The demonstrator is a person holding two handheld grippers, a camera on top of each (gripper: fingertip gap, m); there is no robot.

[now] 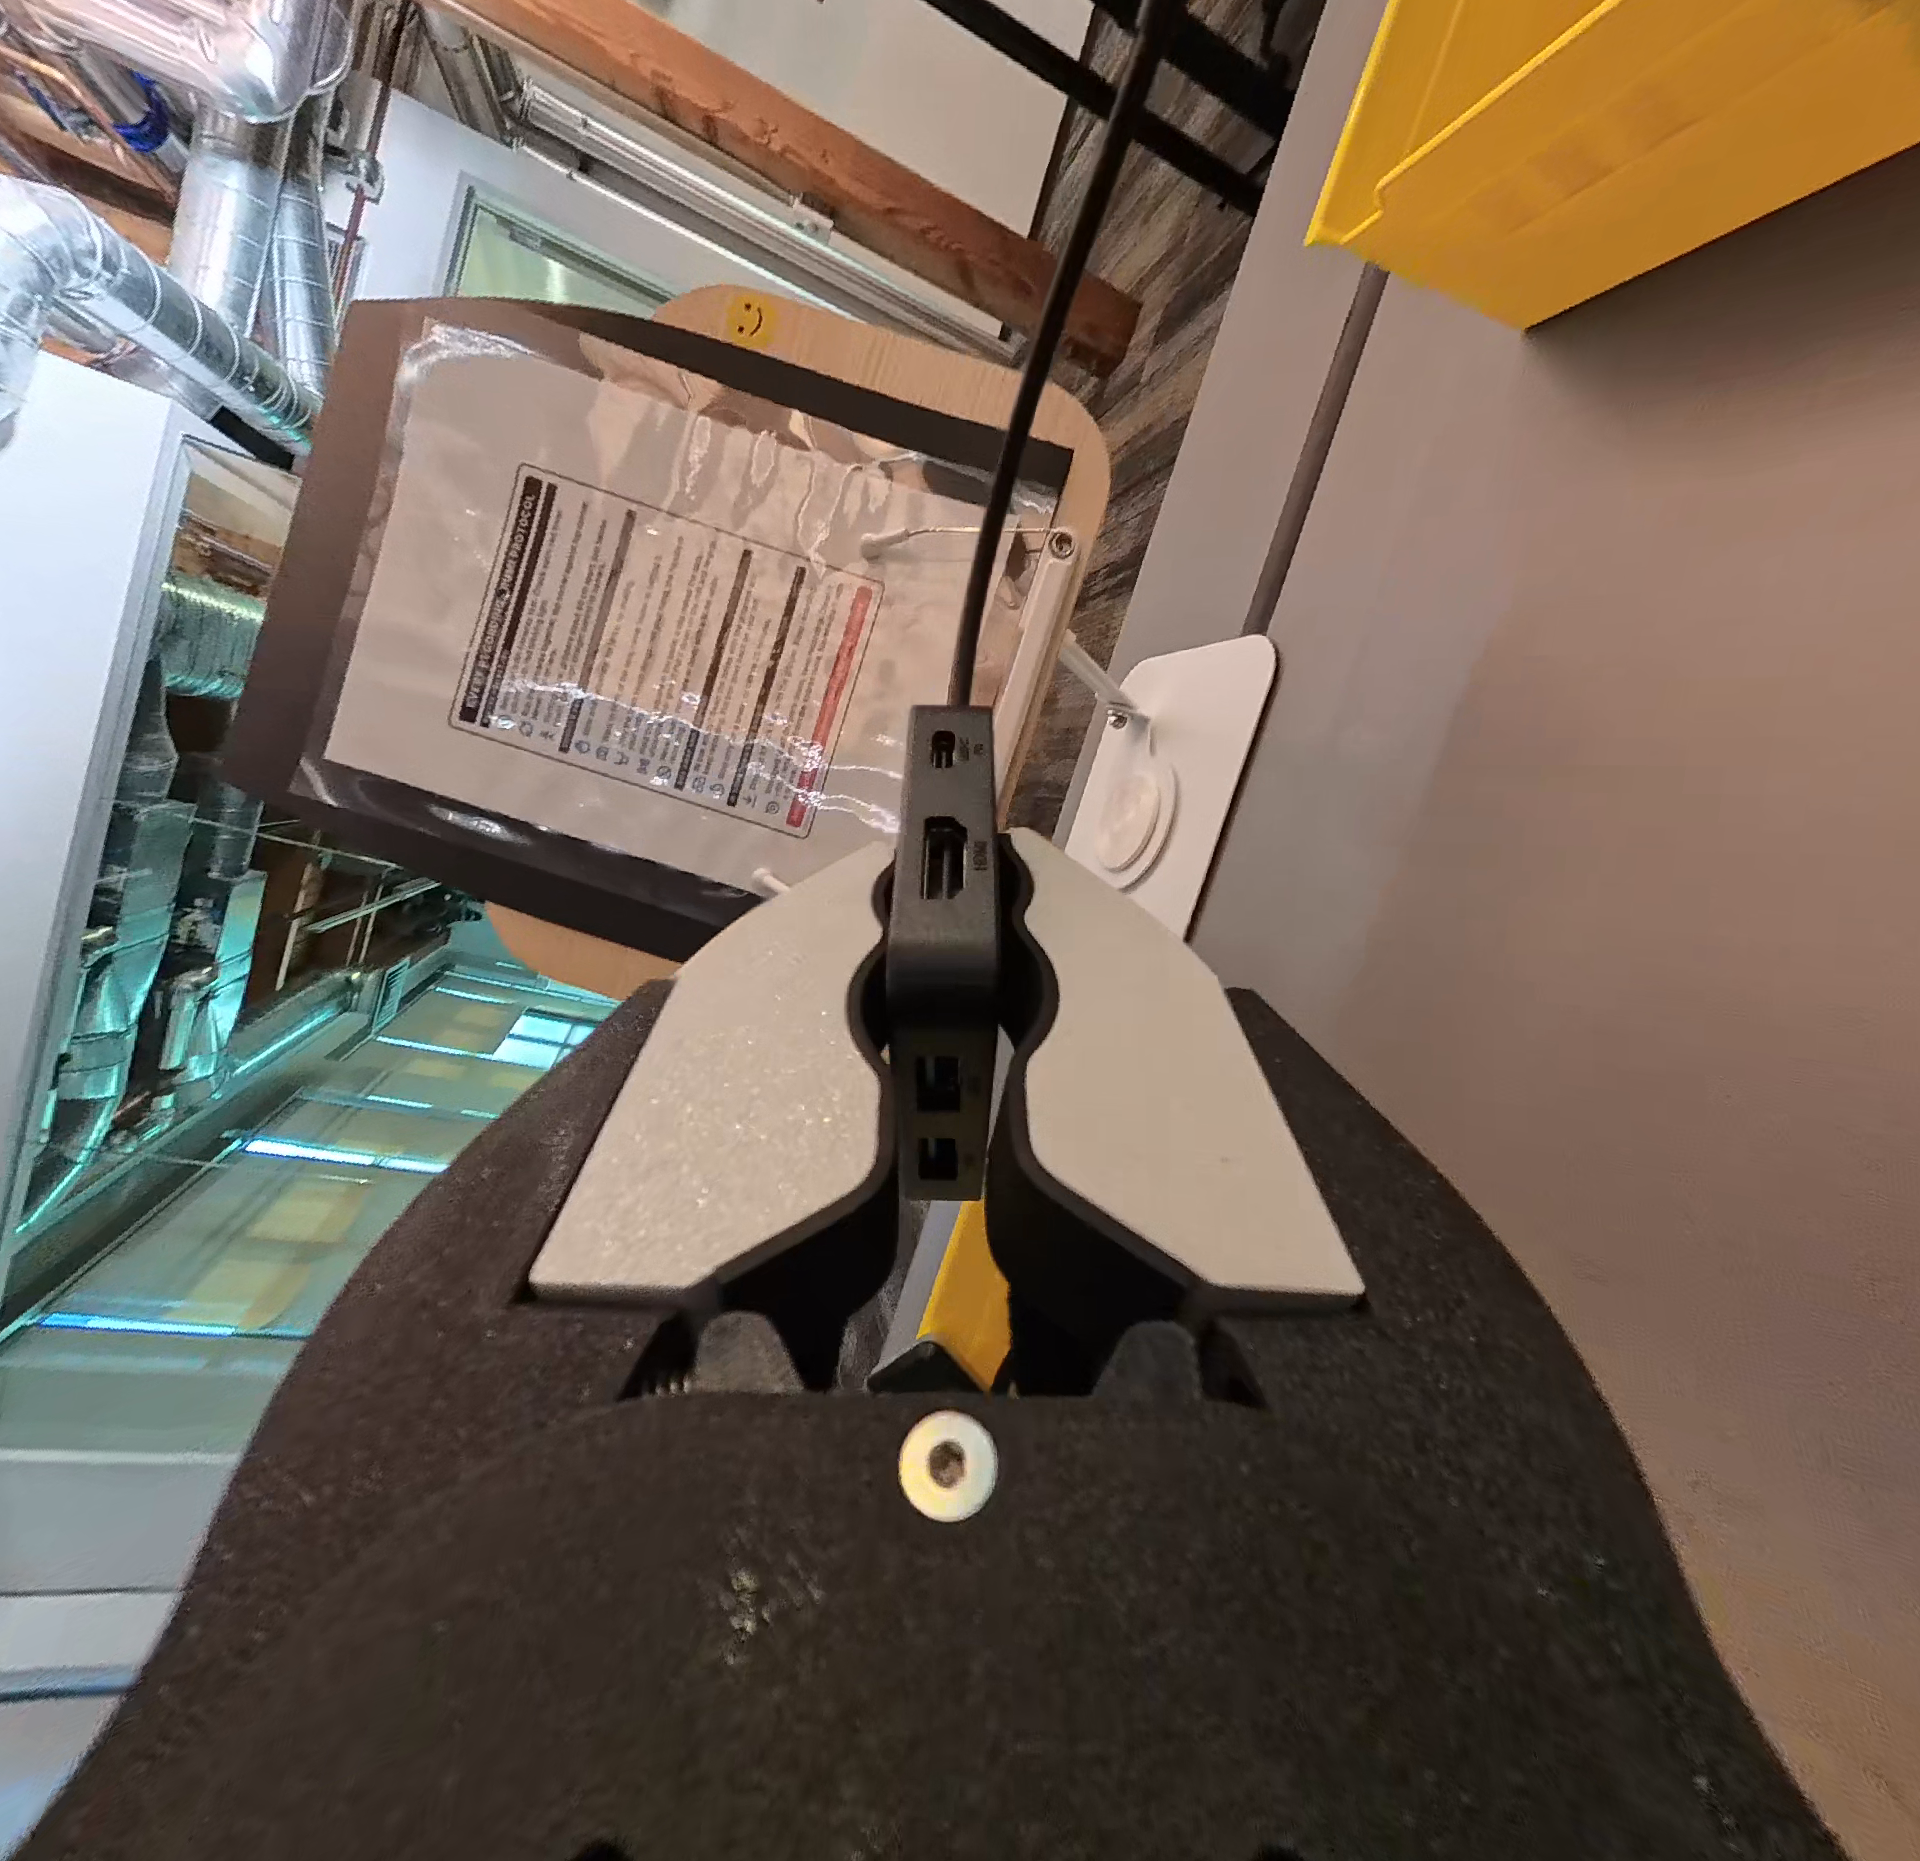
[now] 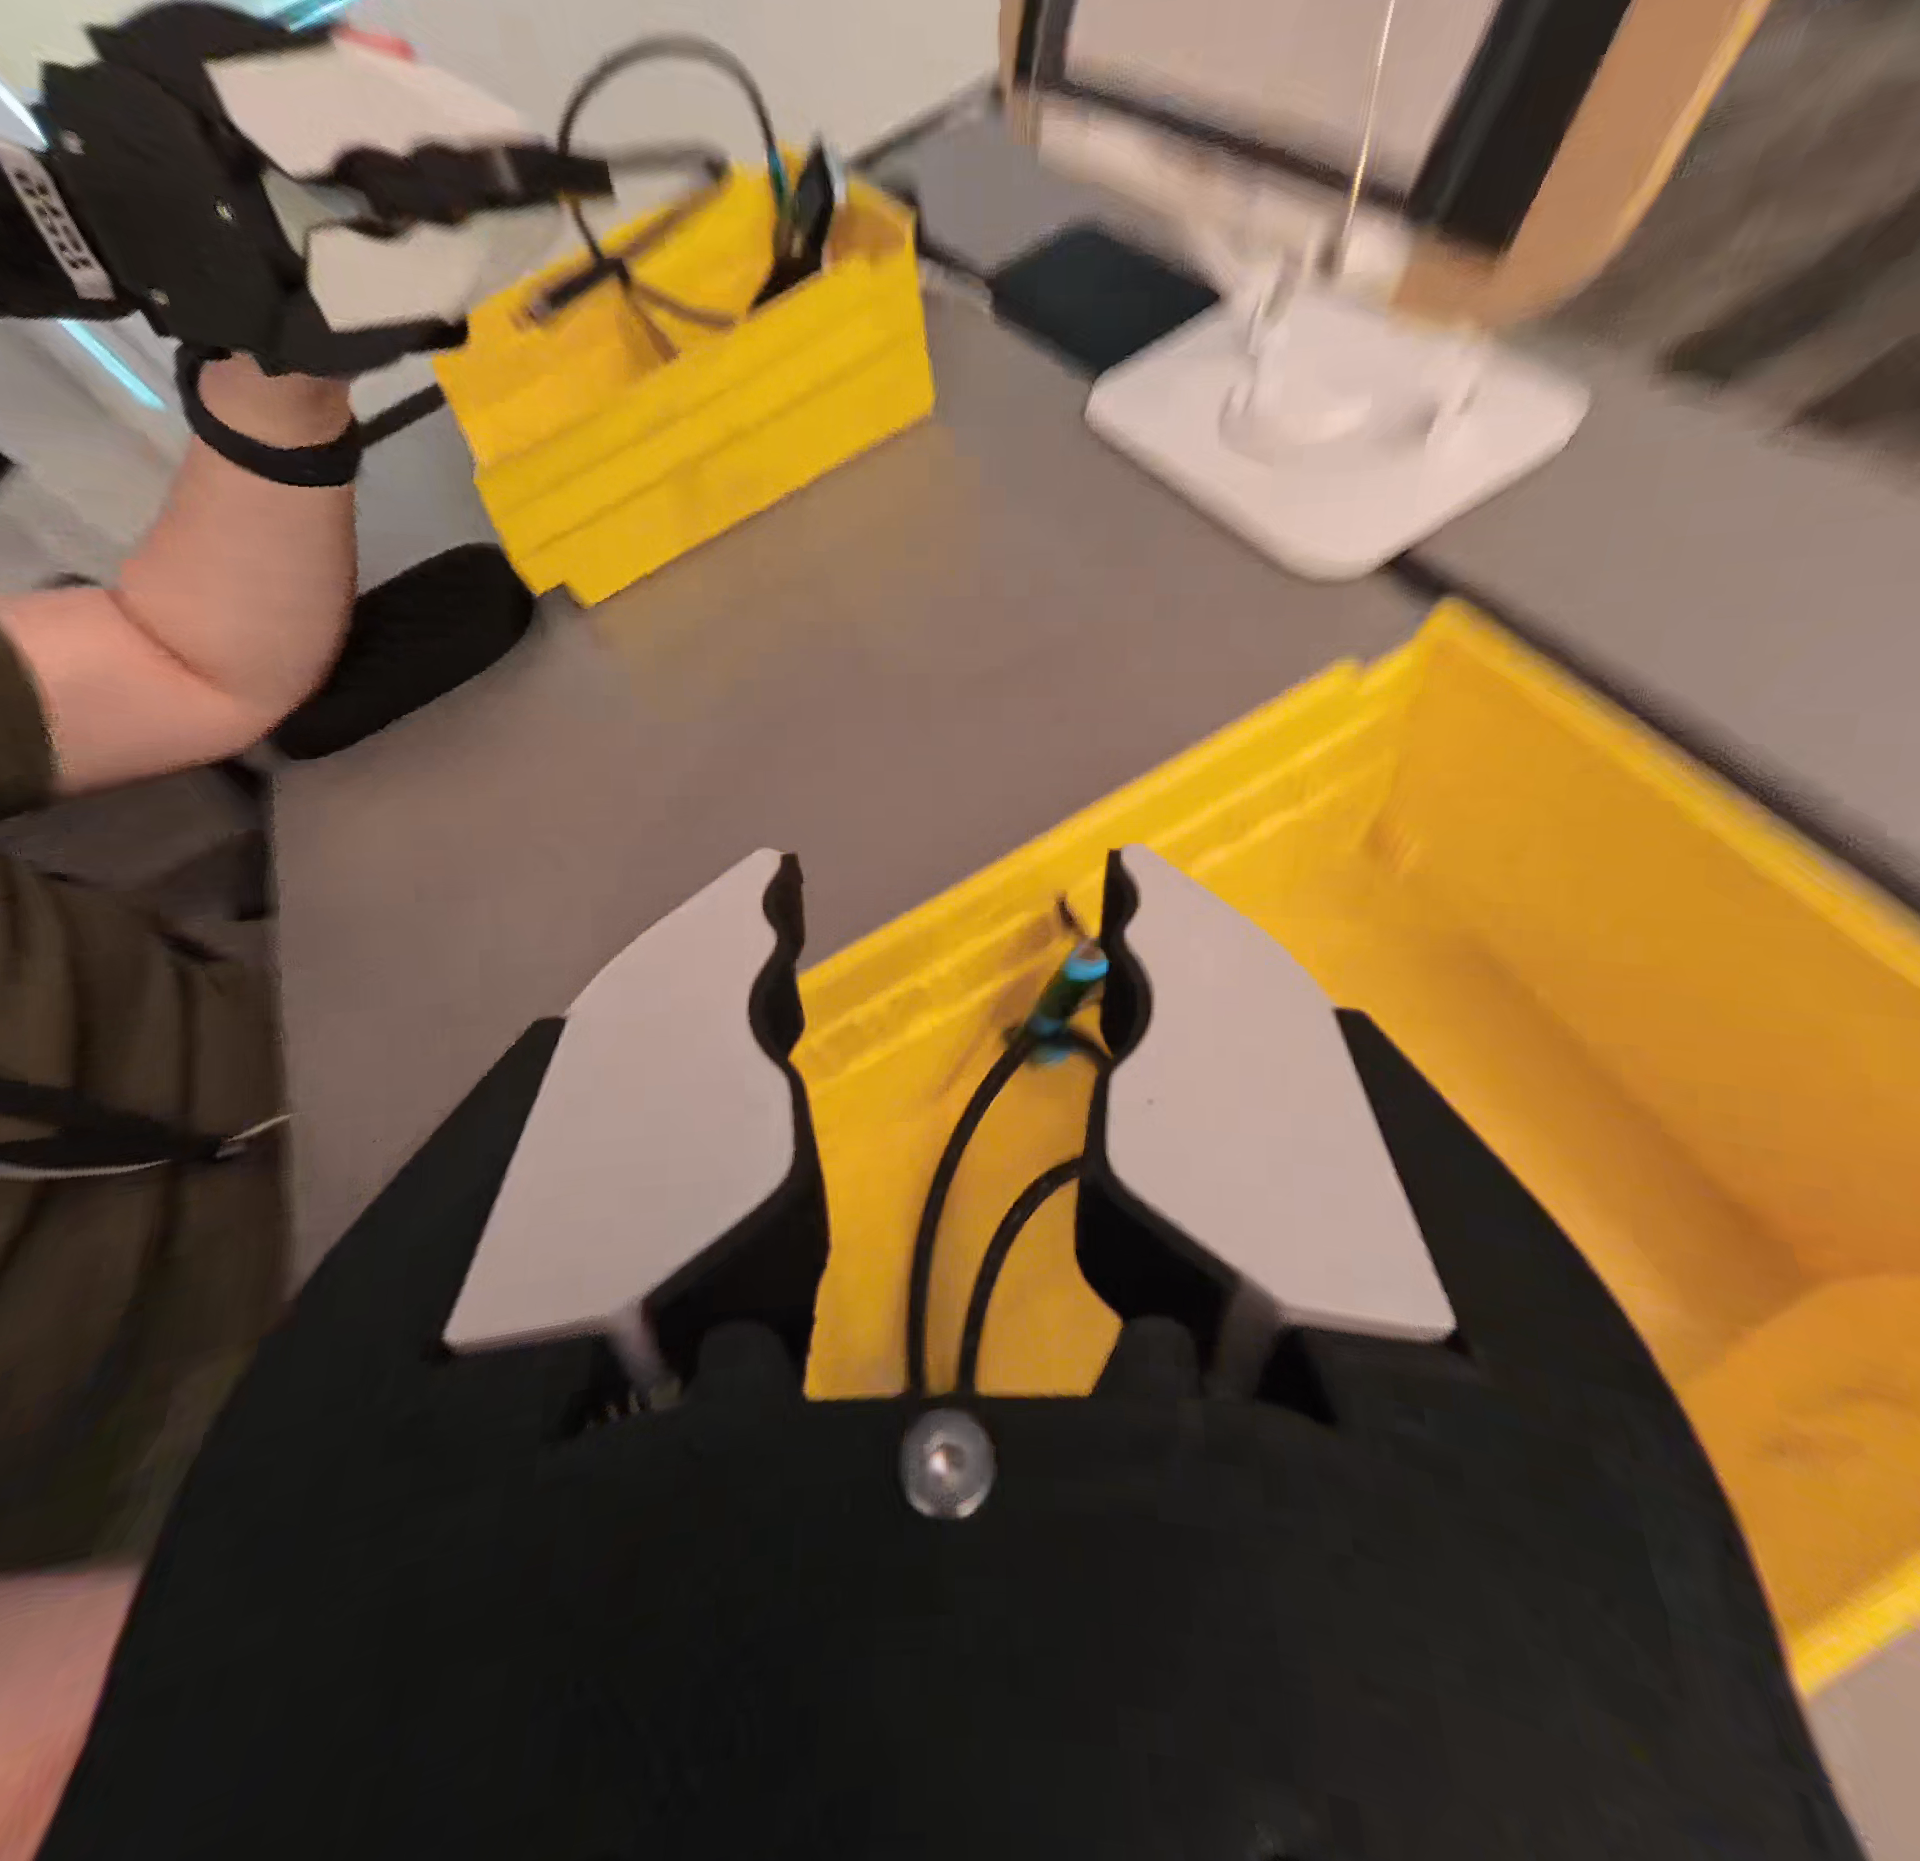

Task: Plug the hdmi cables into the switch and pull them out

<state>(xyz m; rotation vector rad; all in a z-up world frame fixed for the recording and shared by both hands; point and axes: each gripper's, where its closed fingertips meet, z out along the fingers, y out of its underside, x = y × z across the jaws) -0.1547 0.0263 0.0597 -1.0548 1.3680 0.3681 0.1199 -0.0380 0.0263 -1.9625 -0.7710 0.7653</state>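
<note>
My left gripper is shut on the black switch, a slim box with a row of ports on its edge facing the camera, held up in the air. A black cord runs from its far end upward. It also shows in the right wrist view, held by the left gripper at the upper left. My right gripper is open and empty, over the near yellow bin. A black hdmi cable with a blue-banded plug lies in that bin between the jaws.
A second yellow bin with cables stands farther back on the grey table. A white stand base and a dark flat pad sit at the back right. A person's forearm is at the left. A framed sheet stands behind. Tip to tip, the grippers are about 30 cm apart.
</note>
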